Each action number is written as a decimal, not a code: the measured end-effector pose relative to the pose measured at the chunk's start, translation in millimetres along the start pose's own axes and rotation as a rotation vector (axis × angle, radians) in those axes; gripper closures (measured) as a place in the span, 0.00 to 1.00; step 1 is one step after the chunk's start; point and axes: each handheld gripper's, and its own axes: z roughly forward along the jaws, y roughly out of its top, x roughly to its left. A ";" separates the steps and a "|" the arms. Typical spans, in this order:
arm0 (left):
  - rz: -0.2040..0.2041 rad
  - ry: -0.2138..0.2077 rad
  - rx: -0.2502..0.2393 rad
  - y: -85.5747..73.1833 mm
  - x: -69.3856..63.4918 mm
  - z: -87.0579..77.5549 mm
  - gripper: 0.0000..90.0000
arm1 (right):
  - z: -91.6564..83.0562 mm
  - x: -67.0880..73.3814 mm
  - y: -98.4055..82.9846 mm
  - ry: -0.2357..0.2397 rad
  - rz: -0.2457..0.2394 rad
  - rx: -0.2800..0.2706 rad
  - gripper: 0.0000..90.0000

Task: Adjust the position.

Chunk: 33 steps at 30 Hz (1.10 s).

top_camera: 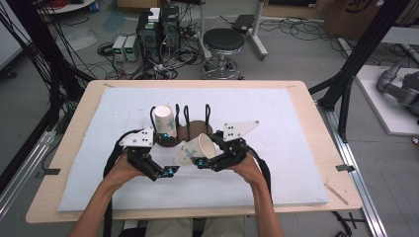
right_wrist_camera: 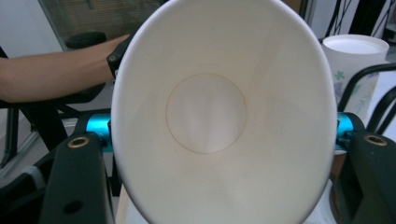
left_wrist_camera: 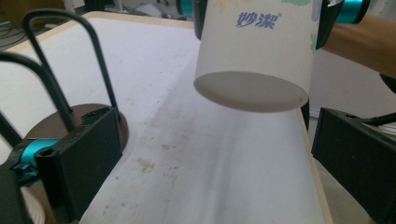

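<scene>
Paper cup (top_camera: pixel 193 149) sits clamped sideways in my right gripper (top_camera: pixel 206 160), lifted just in front of the rack (top_camera: pixel 190 129). My left gripper (top_camera: pixel 165 170) gapes empty. Next, I'd tip it onto a free peg.

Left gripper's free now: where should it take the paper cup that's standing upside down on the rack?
Grip the upside-down paper cup across its side wall, about mid-height, coming in level from the person's side. It seems to sit over a black wire loop of the rack, base up, so a top-down grab meets only the closed bottom. The left gripper is open; lift straight up, probably, to clear the loop.
</scene>
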 end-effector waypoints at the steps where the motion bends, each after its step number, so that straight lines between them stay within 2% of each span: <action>1: 0.000 0.000 0.000 0.0 0.0 0.0 0.02 | 0.0 0.0 0.0 0.000 0.000 0.000 0.36; 7: -0.026 0.069 0.003 -11.3 1.6 -11.7 0.02 | -5.2 0.6 -0.2 -0.031 0.001 0.051 0.36; 8: -0.030 0.100 0.001 -15.0 2.6 -16.1 0.02 | -6.5 0.3 -0.3 -0.040 -0.005 0.058 0.36; 9: -0.030 0.100 0.001 -15.0 2.6 -16.1 0.02 | -6.5 0.3 -0.3 -0.040 -0.005 0.058 0.36; 15: -0.057 0.201 -0.010 -29.3 2.8 -29.9 0.02 | -9.3 -0.4 1.4 -0.063 -0.007 0.093 0.36; 23: -0.091 0.291 -0.004 -49.3 2.9 -39.5 0.02 | -8.6 -1.7 1.2 -0.100 -0.010 0.158 0.36; 24: -0.095 0.319 -0.006 -53.5 2.1 -42.7 0.02 | -8.5 -1.9 1.3 -0.104 -0.008 0.175 0.36; 25: -0.095 0.319 -0.006 -53.5 2.1 -42.7 0.02 | -8.5 -1.9 1.3 -0.104 -0.008 0.175 0.36; 27: -0.104 0.343 -0.023 -57.3 2.3 -46.8 0.02 | -9.3 -2.1 1.9 -0.118 -0.012 0.200 0.36; 28: -0.108 0.371 -0.038 -60.9 2.8 -50.8 0.02 | -10.0 -2.2 2.7 -0.126 -0.014 0.208 0.36; 33: -0.123 0.396 -0.039 -65.7 4.6 -55.2 0.02 | -10.8 -1.3 5.0 -0.138 -0.011 0.236 0.36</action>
